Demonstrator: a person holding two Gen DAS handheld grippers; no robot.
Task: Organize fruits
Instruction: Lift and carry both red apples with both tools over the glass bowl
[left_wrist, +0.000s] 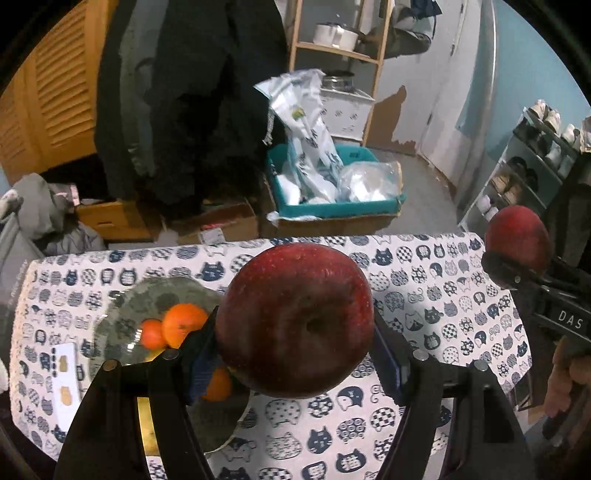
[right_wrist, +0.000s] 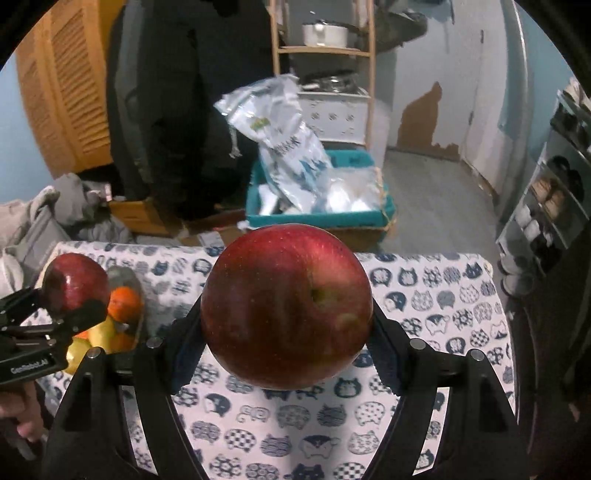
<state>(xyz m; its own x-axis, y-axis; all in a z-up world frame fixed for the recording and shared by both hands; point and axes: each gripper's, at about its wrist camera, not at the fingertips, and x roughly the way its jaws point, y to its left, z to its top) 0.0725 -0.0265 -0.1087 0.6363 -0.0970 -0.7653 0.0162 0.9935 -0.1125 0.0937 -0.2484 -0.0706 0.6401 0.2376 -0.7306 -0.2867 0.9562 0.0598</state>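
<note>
Each gripper's fingers pinch a round dark-red apple, left (left_wrist: 295, 319) and right (right_wrist: 286, 306), above the cat-print table (left_wrist: 424, 295), presumably carrying both toward the glass fruit plate (left_wrist: 122, 314) at nine o'clock.

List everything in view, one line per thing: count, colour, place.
apple: 2, dark red, one in the left claw, one in the right claw
oranges: at least 3, orange, in the glass bowl
yellow fruit: yellow, in the bowl, count unclear
glass bowl: 1, clear, table's left part
tablecloth: 1, white with navy cats, over the table
teal box: 1, on the floor behind, holding plastic bags
left claw: black, shut on an apple
right claw: black, shut on an apple
</note>
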